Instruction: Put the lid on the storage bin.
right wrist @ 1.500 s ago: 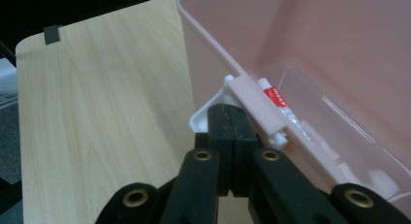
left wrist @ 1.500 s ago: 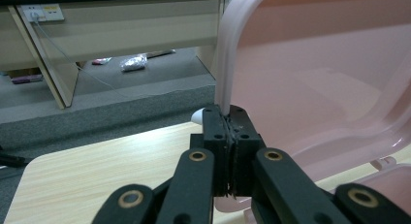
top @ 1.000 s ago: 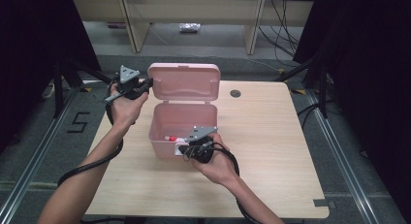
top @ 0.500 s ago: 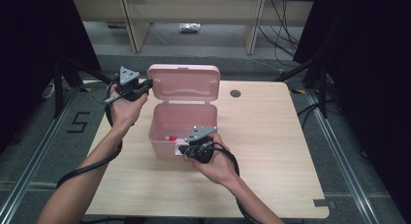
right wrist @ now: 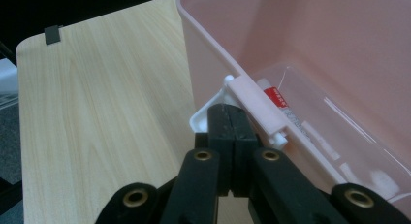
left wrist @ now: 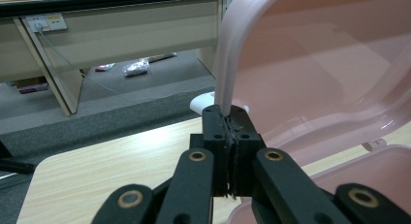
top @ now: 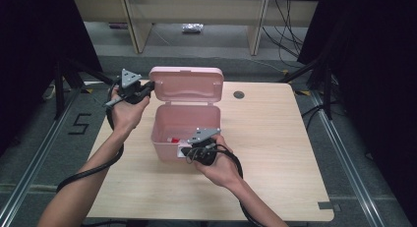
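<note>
A pink plastic box [top: 186,133] stands on the light wooden table [top: 275,153], nearer its far-left corner than its near edge, with its hinged lid [top: 187,84] raised upright at the back. The left gripper [top: 145,88] is at the lid's left edge, and in the left gripper view its jaws are pressed together on the thin rim of the lid [left wrist: 228,69], pinching it between the pads. The right gripper [top: 189,151] sits at the box's near wall; in the right gripper view its jaws are closed on the white latch [right wrist: 228,100] that hangs from the front rim, just below the pale pink hinge bar. Inside the box lies a white tube-like item with a red label [right wrist: 274,98]; the print on it is too small and blurred to read. On the dark floor left of the table, a white painted numeral "5" [top: 81,124] is legible. A small round dark grommet [top: 239,95] sits in the table near its far edge, right of the lid.
</note>
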Tool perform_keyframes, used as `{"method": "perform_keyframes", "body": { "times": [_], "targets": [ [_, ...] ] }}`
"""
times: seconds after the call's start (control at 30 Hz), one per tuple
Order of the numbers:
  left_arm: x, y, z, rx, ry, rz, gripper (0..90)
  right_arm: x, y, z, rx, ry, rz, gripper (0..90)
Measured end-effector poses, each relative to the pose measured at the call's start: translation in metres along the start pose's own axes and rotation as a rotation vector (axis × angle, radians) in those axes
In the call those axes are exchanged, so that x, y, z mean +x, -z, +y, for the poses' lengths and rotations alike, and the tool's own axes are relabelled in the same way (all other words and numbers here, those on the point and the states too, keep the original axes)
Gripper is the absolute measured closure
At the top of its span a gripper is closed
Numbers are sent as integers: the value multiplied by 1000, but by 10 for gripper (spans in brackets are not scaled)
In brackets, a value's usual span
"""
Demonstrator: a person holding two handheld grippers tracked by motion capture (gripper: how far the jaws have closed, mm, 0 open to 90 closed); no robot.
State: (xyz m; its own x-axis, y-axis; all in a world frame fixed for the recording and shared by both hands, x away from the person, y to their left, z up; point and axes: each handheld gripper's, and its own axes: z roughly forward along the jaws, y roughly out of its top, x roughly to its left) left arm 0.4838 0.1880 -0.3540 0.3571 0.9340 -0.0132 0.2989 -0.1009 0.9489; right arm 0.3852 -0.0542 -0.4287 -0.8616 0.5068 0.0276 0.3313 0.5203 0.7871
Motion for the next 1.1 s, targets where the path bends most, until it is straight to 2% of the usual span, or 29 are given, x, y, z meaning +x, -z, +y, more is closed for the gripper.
{"method": "perform_keyframes", "body": {
  "times": [1.1],
  "targets": [
    [-7, 15, -10, 0, -37, 12, 879, 0, 1, 1, 18, 4, 0, 900]
  ]
}}
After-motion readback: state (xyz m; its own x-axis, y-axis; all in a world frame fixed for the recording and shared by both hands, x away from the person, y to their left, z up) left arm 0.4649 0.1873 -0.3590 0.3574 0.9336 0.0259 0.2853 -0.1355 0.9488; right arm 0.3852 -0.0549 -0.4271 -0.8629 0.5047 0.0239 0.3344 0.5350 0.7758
